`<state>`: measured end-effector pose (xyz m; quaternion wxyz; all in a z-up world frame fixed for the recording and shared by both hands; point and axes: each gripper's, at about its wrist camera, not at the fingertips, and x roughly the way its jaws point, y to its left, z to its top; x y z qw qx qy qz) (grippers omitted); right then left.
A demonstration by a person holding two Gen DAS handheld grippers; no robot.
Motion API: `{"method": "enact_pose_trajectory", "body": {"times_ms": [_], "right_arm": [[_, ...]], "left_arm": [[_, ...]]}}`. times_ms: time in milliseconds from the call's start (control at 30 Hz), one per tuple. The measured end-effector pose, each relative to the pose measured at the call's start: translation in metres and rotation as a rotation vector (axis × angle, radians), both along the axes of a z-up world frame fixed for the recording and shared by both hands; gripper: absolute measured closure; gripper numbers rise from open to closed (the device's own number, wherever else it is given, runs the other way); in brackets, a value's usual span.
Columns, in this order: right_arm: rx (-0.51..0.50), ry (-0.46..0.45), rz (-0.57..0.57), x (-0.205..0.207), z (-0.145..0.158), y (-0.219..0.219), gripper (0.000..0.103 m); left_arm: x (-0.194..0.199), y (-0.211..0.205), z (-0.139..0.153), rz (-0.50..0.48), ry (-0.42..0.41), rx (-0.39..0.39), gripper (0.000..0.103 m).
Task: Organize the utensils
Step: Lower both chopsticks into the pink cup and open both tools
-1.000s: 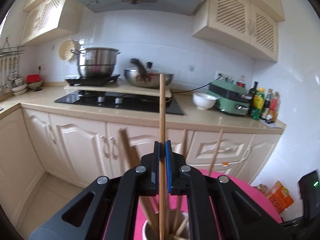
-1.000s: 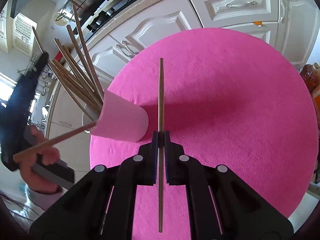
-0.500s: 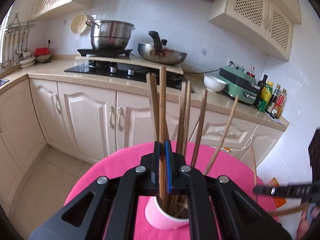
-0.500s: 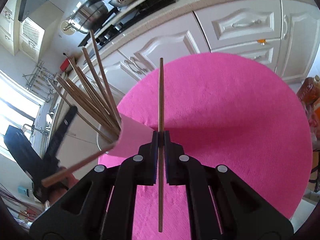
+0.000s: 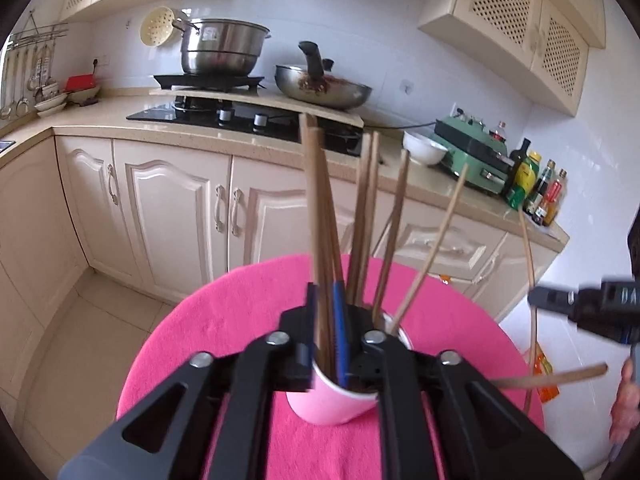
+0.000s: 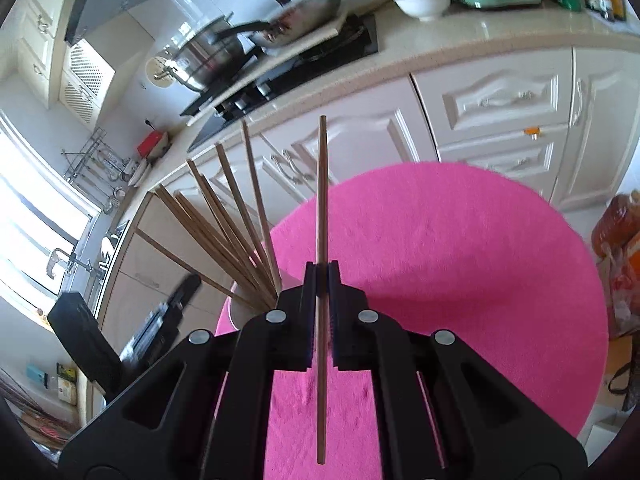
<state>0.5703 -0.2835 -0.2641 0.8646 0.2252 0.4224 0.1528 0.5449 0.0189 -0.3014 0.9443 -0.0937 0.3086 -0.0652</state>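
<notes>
While faint letters mark steel pot (image 5: pixel 222 51), right gripper (image 6: pixel 321 276) clamping chopstick (image 6: pixel 322 216)

A round table under a pink cloth (image 5: pixel 224 320) carries one pink cup (image 5: pixel 324 404) of chopsticks (image 5: pixel 316 216).

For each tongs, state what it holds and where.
Right tongs: one chopstick, gripped near its middle. Left tongs, just opening: nothing gripped.

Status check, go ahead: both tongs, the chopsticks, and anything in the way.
Left tongs just opened, chopstick loose between them, in pink cup. Right tongs shut on chopstick. Nothing blocking.
</notes>
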Motion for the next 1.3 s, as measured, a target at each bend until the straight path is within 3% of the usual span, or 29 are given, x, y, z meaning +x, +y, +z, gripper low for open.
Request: {"method": "enact_pose_trajectory", "body": {"times_ms": [300, 500, 1000, 1300], "right_arm": [[0.014, -0.210, 0.032, 0.017, 0.046, 0.017, 0.097], [0.010, -0.317, 0.118, 0.047, 0.058, 0.050, 0.097], [-0.067, -0.427, 0.226, 0.068, 0.032, 0.090, 0.097], [-0.129, -0.420, 0.289, 0.055, 0.014, 0.092, 0.097]], "left_arm": [[-0.020, 0.014, 0.008, 0.046, 0.075, -0.016, 0.066], [-0.026, 0.028, 0.017, 0.120, 0.107, 0.008, 0.066], [-0.019, 0.045, 0.018, 0.199, 0.141, 0.017, 0.066], [-0.015, 0.045, 0.015, 0.190, 0.160, 0.024, 0.066]]}}
